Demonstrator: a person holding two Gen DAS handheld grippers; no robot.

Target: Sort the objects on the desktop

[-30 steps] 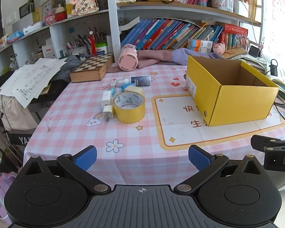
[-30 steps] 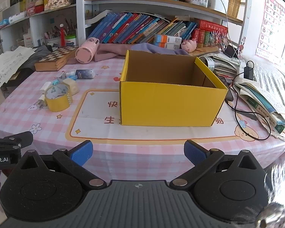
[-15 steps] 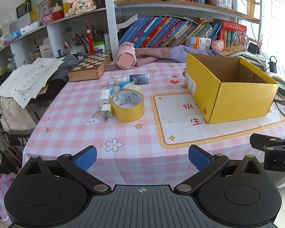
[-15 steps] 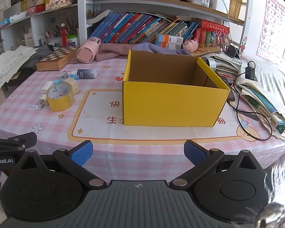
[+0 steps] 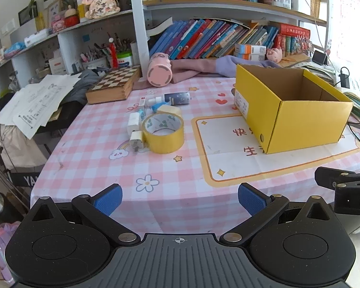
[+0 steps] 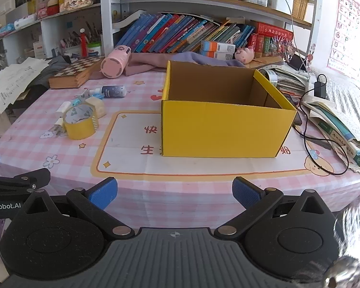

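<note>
An open yellow cardboard box stands on the pink checked tablecloth, and what I see of its inside holds nothing. Left of it lies a cluster: a yellow tape roll, a white charger plug, a smaller cream tape roll and a dark blue small bottle. My left gripper is open and empty at the table's near edge, in front of the cluster. My right gripper is open and empty, in front of the box.
A chessboard box, a lying pink cup and purple cloth sit at the back. Bookshelves rise behind. Papers, books and a black cable crowd the right side. A white mat lies under the box.
Both grippers have shifted slightly forward over the table edge; the objects look a little nearer. Nothing on the table has moved.
</note>
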